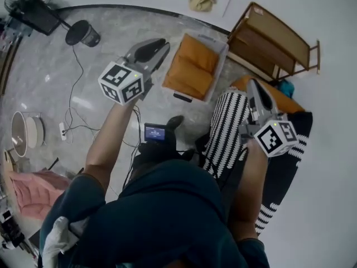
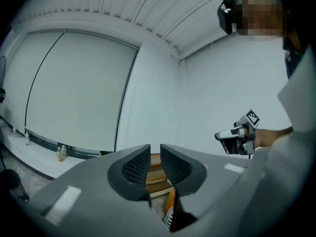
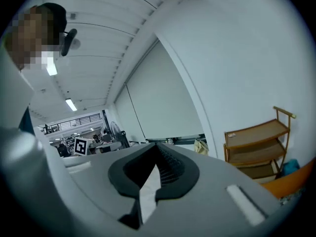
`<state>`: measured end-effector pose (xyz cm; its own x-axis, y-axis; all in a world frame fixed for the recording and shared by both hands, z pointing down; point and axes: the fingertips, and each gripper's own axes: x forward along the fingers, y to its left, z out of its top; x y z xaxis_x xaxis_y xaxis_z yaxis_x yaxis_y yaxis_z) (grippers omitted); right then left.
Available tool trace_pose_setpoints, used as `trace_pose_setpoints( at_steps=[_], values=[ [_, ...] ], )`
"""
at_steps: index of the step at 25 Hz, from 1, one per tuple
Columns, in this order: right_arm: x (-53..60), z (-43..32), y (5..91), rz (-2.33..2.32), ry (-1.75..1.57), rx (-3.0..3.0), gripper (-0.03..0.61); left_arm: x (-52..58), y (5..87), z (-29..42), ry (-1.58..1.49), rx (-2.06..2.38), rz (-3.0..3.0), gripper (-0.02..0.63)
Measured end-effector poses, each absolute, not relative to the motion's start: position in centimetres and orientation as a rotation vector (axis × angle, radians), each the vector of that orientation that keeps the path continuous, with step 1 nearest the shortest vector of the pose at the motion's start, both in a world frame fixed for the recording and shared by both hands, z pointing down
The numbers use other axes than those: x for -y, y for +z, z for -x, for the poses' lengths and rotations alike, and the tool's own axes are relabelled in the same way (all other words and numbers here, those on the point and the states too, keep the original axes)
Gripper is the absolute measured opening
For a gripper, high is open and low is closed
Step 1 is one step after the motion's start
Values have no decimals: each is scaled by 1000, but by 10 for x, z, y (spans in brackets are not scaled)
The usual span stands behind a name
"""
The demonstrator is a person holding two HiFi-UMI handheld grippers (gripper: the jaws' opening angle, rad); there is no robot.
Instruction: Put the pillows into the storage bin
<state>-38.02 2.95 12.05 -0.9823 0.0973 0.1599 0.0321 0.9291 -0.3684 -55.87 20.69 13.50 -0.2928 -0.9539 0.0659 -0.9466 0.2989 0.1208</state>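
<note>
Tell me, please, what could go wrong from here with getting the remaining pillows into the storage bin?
1. The storage bin already holds orange pillows that seem to fill it, so the striped pillow may sit high and slide off.
2. Both grippers are empty. The right gripper is shut and the left gripper barely open, so a shallow pinch on such a bulky, soft pillow could slip.

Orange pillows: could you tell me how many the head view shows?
3 orange pillows. Two lie in the storage bin, one beyond the other. The third lies outside it, partly hidden; others may be too.
</note>
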Motion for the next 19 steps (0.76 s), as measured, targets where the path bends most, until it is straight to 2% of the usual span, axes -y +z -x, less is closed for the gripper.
trace_pose_setpoints(
  at_steps=[7,19],
  values=[
    [-60,301,82,134,467,2976,9,-259,104,477,-103,2514,-1765,60],
    [-94,224,76,150,440,2982,9,-314,92,397,-175,2559,-1728,60]
  ],
)
